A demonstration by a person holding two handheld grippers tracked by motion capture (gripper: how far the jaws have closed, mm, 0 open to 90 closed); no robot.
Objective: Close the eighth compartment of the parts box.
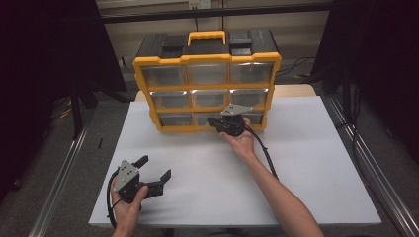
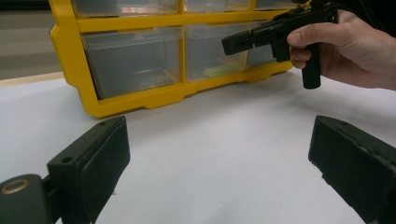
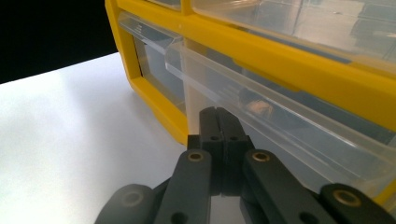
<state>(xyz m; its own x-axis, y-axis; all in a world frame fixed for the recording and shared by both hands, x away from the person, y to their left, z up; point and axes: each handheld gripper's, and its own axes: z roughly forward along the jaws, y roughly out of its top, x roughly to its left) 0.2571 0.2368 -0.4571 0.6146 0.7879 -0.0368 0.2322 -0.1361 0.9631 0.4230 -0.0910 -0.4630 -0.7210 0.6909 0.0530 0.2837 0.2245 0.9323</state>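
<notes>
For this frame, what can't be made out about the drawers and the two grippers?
- Bottom middle drawer contents: right gripper view, a dark and tan blur behind clear plastic; not identifiable.
- Whether the shut right gripper touches that drawer's lip: its fingers cover the contact spot.
- Top-row drawers of the yellow organizer: high view, glare and small size hide the contents.
- Left gripper: left gripper view, both open fingers run off the bottom edge.

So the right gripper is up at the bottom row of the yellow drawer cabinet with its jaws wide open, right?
Not quite. The right gripper is at the cabinet's bottom row, but its jaws are pressed shut, as the right gripper view shows. The left gripper is the open one.
</notes>
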